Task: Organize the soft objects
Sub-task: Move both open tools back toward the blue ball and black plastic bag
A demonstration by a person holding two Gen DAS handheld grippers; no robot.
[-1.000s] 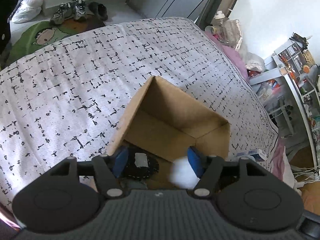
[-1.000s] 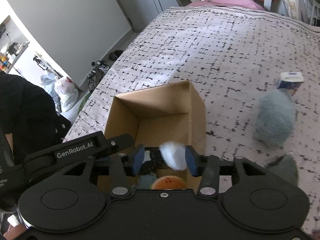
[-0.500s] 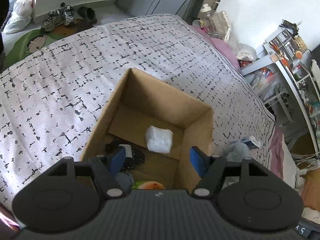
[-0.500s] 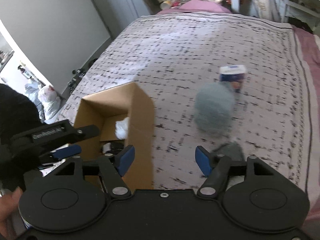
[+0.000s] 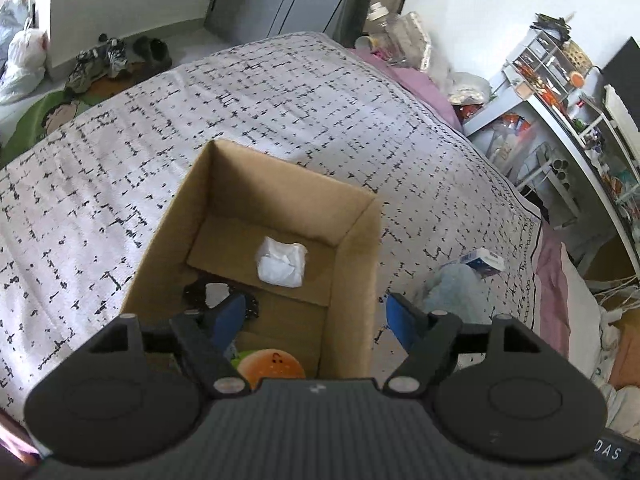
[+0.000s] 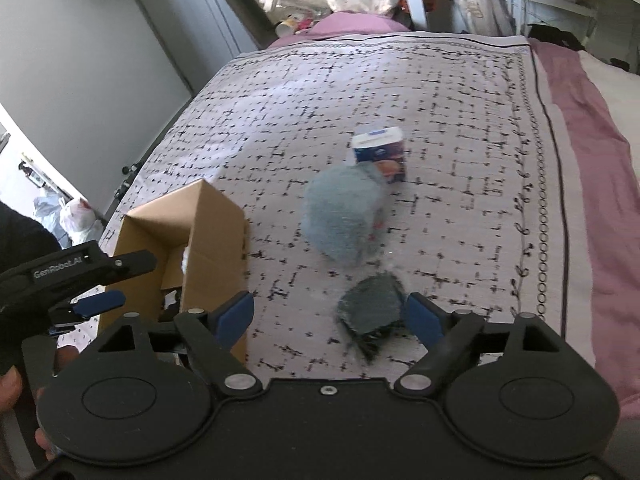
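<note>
Soft objects [image 6: 344, 216]: 2 outside box [image 6: 216, 248]

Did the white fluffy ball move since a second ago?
Yes. The crumpled white soft ball left the right gripper, whose jaws are opening, and now lies on the floor of the brown cardboard box.

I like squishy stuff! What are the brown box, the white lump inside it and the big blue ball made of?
The brown box looks like plain matte cardboard, with stiff folded walls. The white lump seems to be crumpled tissue or soft cloth. The big blue ball looks fuzzy, probably plush or yarn; it is blurred.
</note>
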